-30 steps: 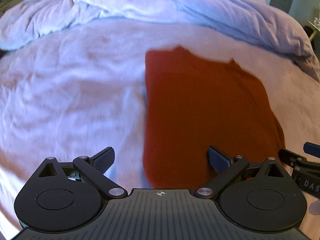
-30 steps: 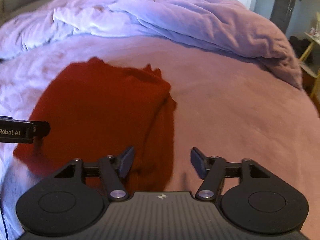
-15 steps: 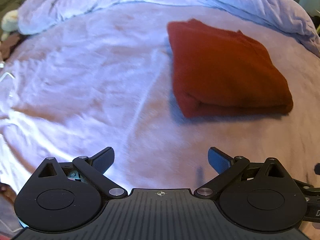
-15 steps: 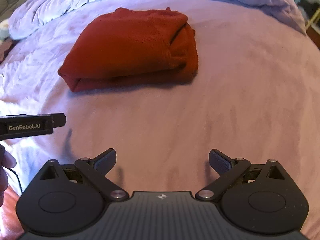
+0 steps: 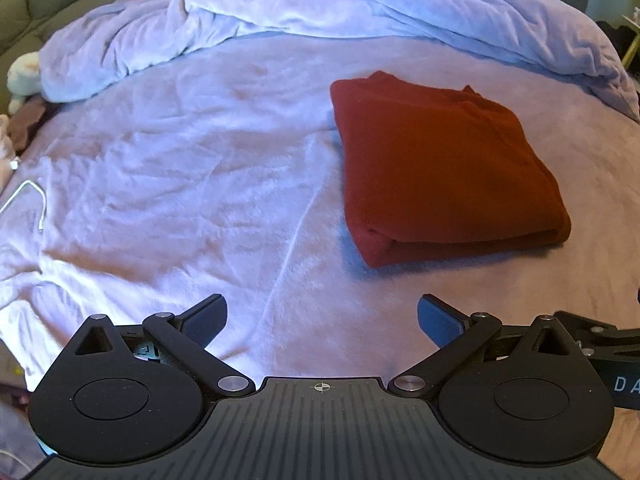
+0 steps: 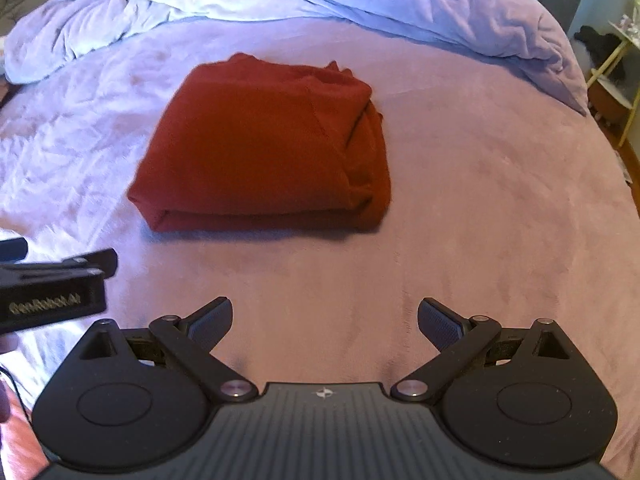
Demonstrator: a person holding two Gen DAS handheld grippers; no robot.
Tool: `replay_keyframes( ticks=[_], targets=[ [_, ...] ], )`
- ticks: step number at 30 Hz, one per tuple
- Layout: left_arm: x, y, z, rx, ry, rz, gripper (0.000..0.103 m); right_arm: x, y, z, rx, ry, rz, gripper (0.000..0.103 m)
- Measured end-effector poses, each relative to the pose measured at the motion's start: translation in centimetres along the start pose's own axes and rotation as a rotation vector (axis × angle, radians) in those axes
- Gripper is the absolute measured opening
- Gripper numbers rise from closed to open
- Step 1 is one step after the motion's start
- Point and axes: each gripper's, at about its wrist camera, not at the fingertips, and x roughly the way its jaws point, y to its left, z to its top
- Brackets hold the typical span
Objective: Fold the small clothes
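Surface: lilac plush bedspread, with a rumpled pale lavender duvet heaped along its far side.
Garment: rust-red knit garment lay on the bedspread as a squared, layered bundle, ahead of both tools and apart from them.
Progress: folding of this piece judged complete; no other clothes visible, so any remainder cannot be told.
Left gripper: jaws spread wide, empty.
Right gripper: jaws spread wide, empty.
Writing: "GenRobot.AI", blurred, on the left tool's side in the right view; "DA", cut off, on the right tool in the left view.
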Motion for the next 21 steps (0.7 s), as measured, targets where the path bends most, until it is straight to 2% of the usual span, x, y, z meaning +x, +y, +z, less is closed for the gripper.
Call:
replay_keyframes(
  ticks=[21],
  targets=[
    [0.19,0.38,0.03,-0.025,0.036,-0.037,0.103,-0.47,0.21,0.36,0.003,-0.02,0.0,0.099]
  ],
)
